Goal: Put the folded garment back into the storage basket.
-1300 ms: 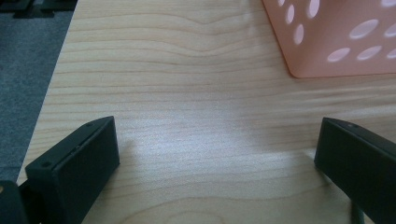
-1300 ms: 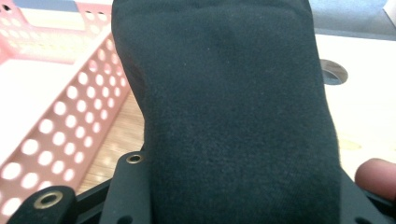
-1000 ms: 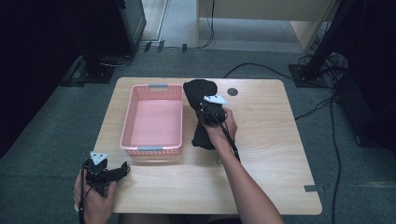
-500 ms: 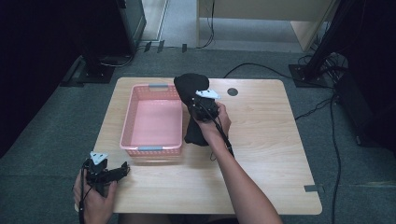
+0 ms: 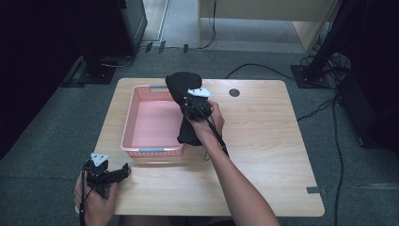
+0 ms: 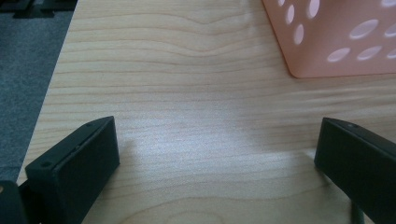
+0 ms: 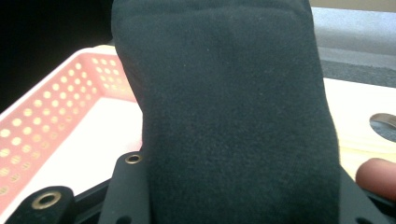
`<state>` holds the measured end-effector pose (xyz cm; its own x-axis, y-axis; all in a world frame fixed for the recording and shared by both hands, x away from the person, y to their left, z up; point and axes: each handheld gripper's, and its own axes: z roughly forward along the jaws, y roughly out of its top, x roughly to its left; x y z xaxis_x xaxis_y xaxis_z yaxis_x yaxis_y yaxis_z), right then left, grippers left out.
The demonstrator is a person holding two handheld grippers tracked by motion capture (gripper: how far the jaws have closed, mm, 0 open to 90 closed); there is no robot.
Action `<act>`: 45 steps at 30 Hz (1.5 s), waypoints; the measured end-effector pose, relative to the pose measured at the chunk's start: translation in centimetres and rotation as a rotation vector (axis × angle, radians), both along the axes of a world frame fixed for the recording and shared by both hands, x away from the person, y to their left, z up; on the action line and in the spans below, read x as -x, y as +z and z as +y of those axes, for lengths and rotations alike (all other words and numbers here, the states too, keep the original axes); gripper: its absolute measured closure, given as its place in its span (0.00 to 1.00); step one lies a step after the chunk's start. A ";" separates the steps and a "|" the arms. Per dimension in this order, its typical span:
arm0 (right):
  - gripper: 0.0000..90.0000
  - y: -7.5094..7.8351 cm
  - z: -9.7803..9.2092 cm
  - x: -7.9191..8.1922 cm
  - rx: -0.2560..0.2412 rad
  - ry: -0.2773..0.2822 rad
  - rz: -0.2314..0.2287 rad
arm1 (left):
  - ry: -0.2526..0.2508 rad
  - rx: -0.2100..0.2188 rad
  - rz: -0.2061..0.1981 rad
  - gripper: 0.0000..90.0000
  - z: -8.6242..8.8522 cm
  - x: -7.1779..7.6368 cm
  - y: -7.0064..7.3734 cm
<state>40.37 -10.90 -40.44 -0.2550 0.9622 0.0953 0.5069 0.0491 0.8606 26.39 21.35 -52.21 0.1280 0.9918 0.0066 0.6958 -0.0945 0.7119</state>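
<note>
1. Since the earlier pictures, the right gripper (image 5: 196, 109) has carried the black cloth (image 5: 181, 87) toward 9 o'clock. The cloth now hangs over the right wall of the pink basket (image 5: 129, 127), no longer beside it over the bare table.
2. Seen from the right gripper view, the jaws are closed tight on the black cloth (image 7: 233, 116), and a fingertip (image 7: 377, 177) shows at 4 o'clock.
3. From high up, the cloth's top lump sits over the basket's corner at 1 o'clock. Its bottom end drops down outside the wall, toward 5 o'clock of the basket.
4. The left gripper (image 5: 110, 175) rests at the table's 7 o'clock corner. Its jaws are wide apart and hold nothing. In the left gripper view, a corner of the basket (image 6: 336, 37) shows at 1 o'clock.
5. What could go wrong, I think: if the jaws let go now, the cloth could drape over the wall, half in and half out. It needs to go further toward 9 o'clock first.
6. The dangling end could also catch the rim and push the light basket along, as nothing holds it down.
7. The table (image 5: 263, 141) is pale wood with a round hole (image 5: 234, 92) near 1 o'clock.
8. Grey carpet (image 5: 56, 122) is all around. Dark stands and black cables sit at 11 and 2 o'clock, and the room's edges are very dark.
</note>
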 end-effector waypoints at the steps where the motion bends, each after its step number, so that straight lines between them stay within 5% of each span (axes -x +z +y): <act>1: 0.63 0.1 0.2 0.0 0.000 0.002 -0.002 | 0.000 0.000 0.000 0.00 0.0 0.0 0.0; 28: 0.62 0.1 6.1 -0.2 -0.018 0.077 -0.011 | 0.000 0.000 0.000 0.00 0.0 0.0 0.0; 45: 0.62 -1.4 9.3 -0.6 -0.041 0.103 0.039 | 0.000 0.000 0.000 0.00 0.0 0.0 0.0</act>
